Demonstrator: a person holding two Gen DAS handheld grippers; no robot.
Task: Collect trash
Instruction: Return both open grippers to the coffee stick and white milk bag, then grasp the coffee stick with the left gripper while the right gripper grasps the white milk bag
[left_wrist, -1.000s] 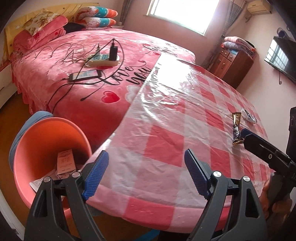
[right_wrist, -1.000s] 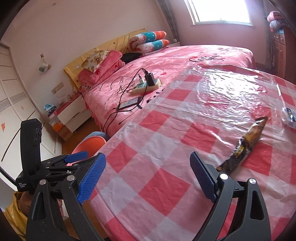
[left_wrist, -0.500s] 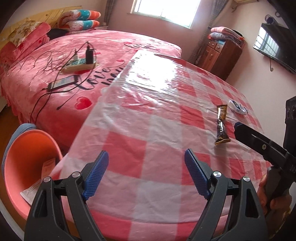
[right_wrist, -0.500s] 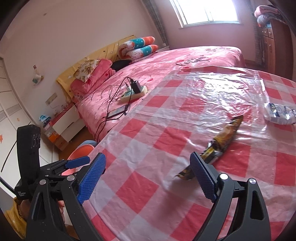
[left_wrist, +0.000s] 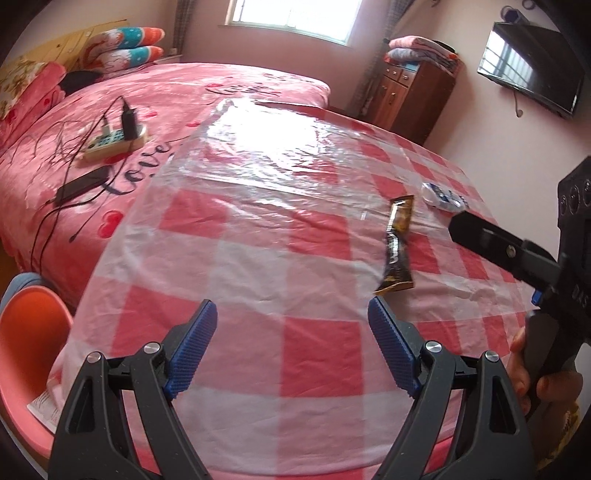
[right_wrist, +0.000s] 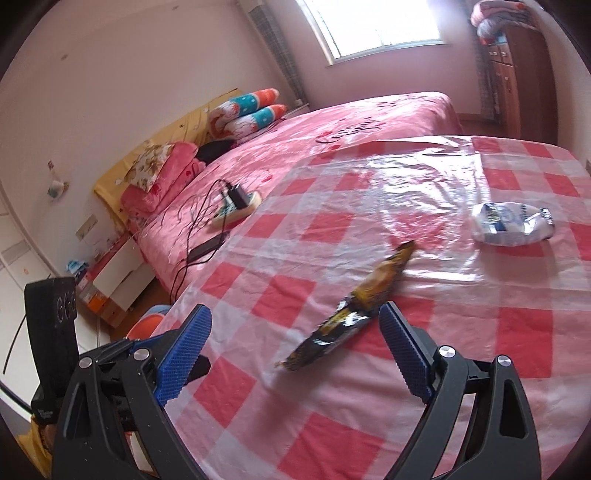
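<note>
A dark brown and gold snack wrapper (left_wrist: 397, 246) lies on the red-and-white checked table (left_wrist: 258, 258); it also shows in the right wrist view (right_wrist: 354, 314). A crumpled white and blue wrapper (right_wrist: 511, 223) lies farther right, also seen in the left wrist view (left_wrist: 443, 197). My left gripper (left_wrist: 291, 350) is open and empty over the table's near edge. My right gripper (right_wrist: 295, 350) is open and empty, with the near end of the snack wrapper between its fingers. An orange bin (left_wrist: 26, 354) with paper in it stands at the table's left.
A pink bed (left_wrist: 110, 122) lies beyond the table with a power strip (left_wrist: 114, 138), a phone (left_wrist: 79, 186) and cables on it. A wooden cabinet (left_wrist: 417, 92) stands at the far wall. Clear plastic film covers the table's far half.
Both grippers have moved forward and to the right over the table. The snack wrapper has come between the right gripper's fingers. The bin has slid toward the left edge of the left wrist view.
</note>
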